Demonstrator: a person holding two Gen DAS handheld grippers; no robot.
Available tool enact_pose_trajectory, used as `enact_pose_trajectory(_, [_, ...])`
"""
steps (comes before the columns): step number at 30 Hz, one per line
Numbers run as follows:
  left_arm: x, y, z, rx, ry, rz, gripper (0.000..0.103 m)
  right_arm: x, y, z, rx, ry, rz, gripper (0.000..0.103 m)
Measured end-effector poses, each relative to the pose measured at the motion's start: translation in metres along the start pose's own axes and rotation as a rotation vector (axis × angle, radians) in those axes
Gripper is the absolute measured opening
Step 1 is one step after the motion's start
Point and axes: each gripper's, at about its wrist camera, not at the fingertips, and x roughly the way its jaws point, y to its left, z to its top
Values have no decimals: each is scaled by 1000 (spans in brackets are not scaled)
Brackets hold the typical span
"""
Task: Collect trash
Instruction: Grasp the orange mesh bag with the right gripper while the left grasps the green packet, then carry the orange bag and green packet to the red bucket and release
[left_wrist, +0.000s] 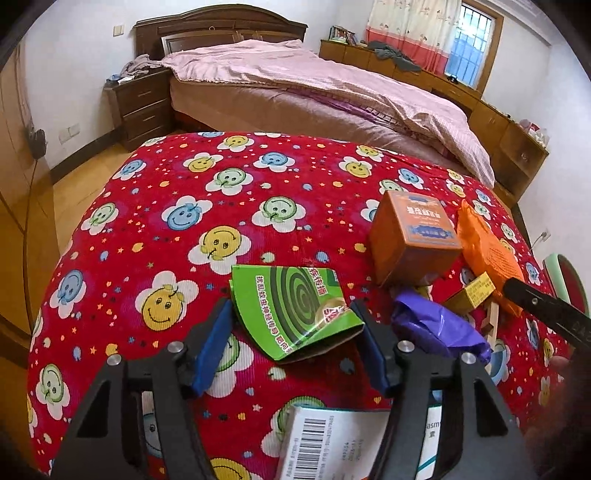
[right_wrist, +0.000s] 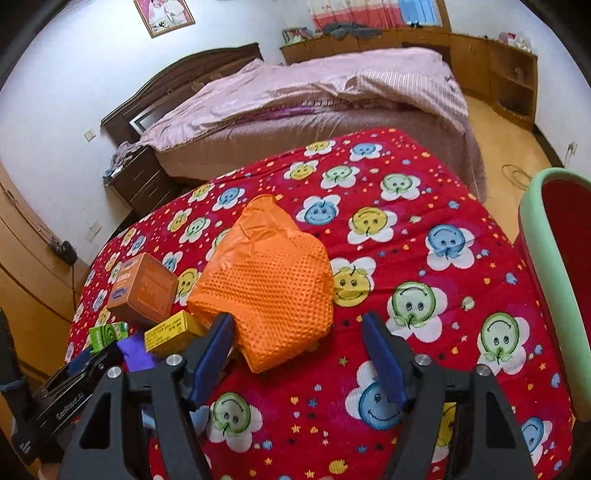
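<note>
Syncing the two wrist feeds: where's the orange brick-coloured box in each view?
Left wrist: orange box right of centre, beyond the left gripper, left of the orange bag.
Right wrist: same box at lower left, left of the orange bag, with the right gripper nearer the camera.
Shared landmark: the green mosquito-coil packet, near the box in both.

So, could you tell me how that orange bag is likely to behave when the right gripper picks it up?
The orange bag looks like thin crinkled plastic, so it will probably sag and drape rather than keep its shape. It seems nearly empty, so likely very light. Its bumpy textured face may give the right gripper some purchase, though film can slip.
</note>
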Motion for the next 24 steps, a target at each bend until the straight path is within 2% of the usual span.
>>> enact_pose_trajectory(1, [0, 0, 0, -1, -1, -4, 65, 0, 0, -1, -2, -10, -6, 62])
enact_pose_trajectory(3, [-1, 2, 0, -9, -4, -12, 64, 2, 0, -1, 3, -13, 3, 54])
enact_pose_trajectory(4, [-1, 3, 0, -14, -7, -17, 63, 3, 1, 0, 0, -19, 4, 44])
enact_pose_trajectory(6, [-3, 4, -1, -21, -9, -24, 62, 4, -1, 0, 5, -16, 9, 32])
enact_pose_trajectory(7, [-3, 5, 0, -26, -11, -29, 62, 3, -2, 0, 6, -19, 12, 20])
enact_pose_trajectory(10, [-5, 5, 0, -38, -13, -48, 61, 1, -7, 1, 21, -12, 39, 12])
enact_pose_trajectory(16, [-24, -2, 4, -25, -54, -53, 60, -29, -10, 1, 5, -74, 71, 9])
enact_pose_trajectory(24, [-74, -21, 1, 8, -128, -88, 61, -83, -21, -5, 35, -155, 123, 9])
